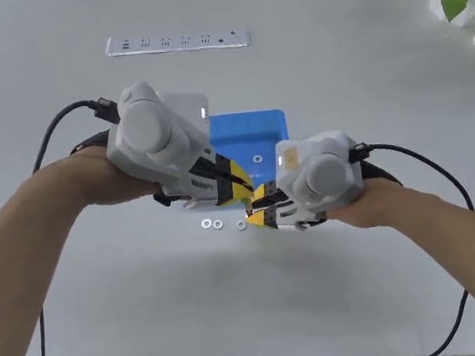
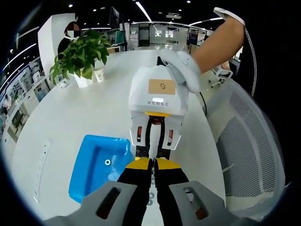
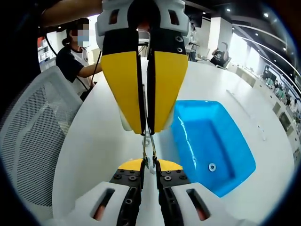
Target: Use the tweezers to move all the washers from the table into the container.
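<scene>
I've L gripper & R gripper clamped on tweezers; prongs nearly together, can't tell if loaded; washer in container.

The tweezers are thin, bare metal, with two slim arms lying close together. They are off the table, one end pinched in the left gripper and the other end between the closed jaw tips of the right gripper.

The container is a shallow blue rectangular tray with a raised rim. It sits flat and upright around the middle of the table, well back from the near edge. One small silver ring washer lies flat on its floor.

Three more washers of the same kind lie flat on the bare table in a loose row, just beside the container's near side.
</scene>
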